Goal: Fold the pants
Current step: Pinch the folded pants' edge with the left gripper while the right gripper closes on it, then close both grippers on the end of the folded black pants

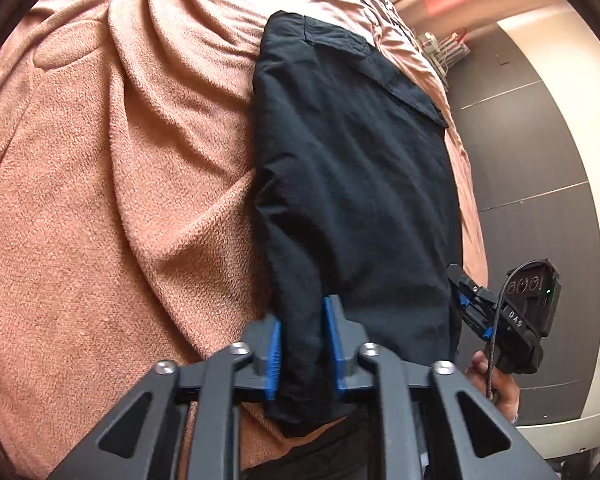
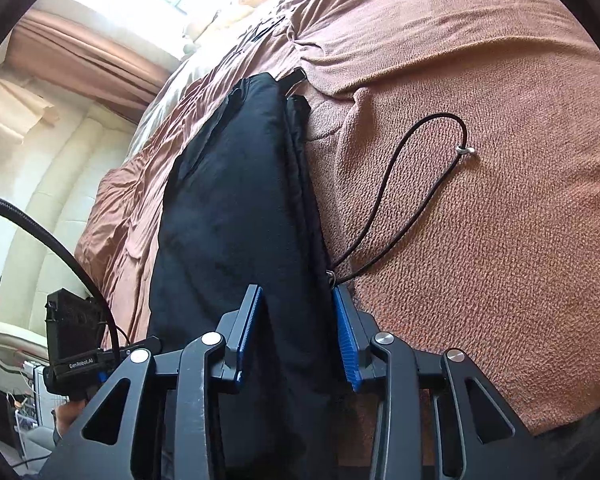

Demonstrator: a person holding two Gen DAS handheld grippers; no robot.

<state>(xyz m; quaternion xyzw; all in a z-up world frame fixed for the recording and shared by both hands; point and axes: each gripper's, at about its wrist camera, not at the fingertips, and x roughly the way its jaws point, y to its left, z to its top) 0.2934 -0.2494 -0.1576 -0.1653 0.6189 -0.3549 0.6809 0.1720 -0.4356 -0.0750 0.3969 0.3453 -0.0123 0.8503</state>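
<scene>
Pants [image 1: 352,168], dark and folded into a long strip, lie on the bed over a pinkish-brown blanket [image 1: 112,208], running away from me toward the far end of the bed. Starting on the left, I see my left gripper [image 1: 302,344] at the near end of the strip, its blue pads [image 1: 274,354] pinching the left edge of the fabric, a thick fold bunched between them. Off to the right in that view the other gripper sits at the pants' right edge, a hand [image 1: 486,380] on its handle, with dark floor [image 1: 540,152] beyond the bed. Moving right, my right gripper [image 2: 300,336] straddles the near right edge of the pants [image 2: 236,208]; dark cloth fills the gap between its blue pads, though I cannot tell if they truly press on it. A black drawstring [image 2: 400,184] loops out from the pants onto the blanket just right of that gripper.
</scene>
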